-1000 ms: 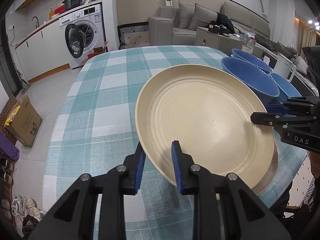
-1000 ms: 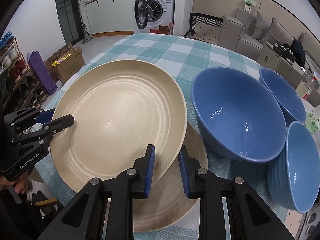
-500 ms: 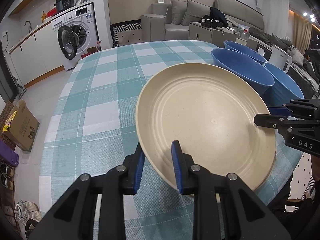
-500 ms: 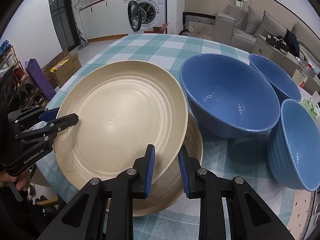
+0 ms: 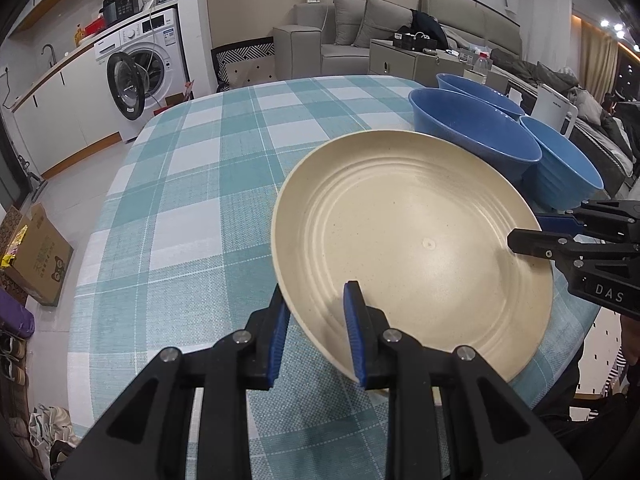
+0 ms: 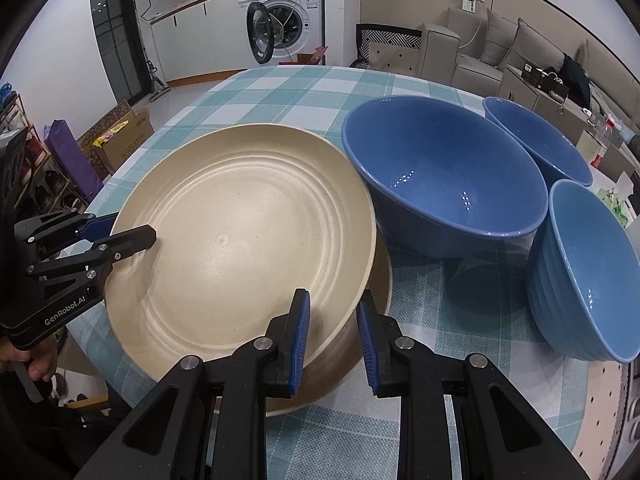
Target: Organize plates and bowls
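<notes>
A cream plate [image 5: 412, 240] [image 6: 240, 240] is carried by its two opposite rims, tilted a little above the table. My left gripper [image 5: 316, 300] [image 6: 128, 228] is shut on its near-left rim. Across from it, my right gripper [image 6: 333, 300] [image 5: 528, 228] is shut on the other rim. Under the held plate a second cream plate [image 6: 382, 284] lies on the cloth, mostly hidden. Three blue bowls stand just past the plates: a large one [image 6: 440, 184] [image 5: 472, 136], a far one [image 6: 536, 140] and a ribbed one [image 6: 592, 264] [image 5: 560, 160].
The table [image 5: 192, 208] wears a teal checked cloth, and its edge runs close below the plates. A white jug [image 5: 554, 108] stands behind the bowls. On the floor are a cardboard box [image 5: 36, 256] and a purple bag [image 6: 70, 156]; a washing machine [image 5: 140, 72] and a sofa [image 5: 360, 28] lie beyond.
The held plate has shifted with both grippers to sit more squarely over the lower plate, which shows less now. Both grips are unchanged.
</notes>
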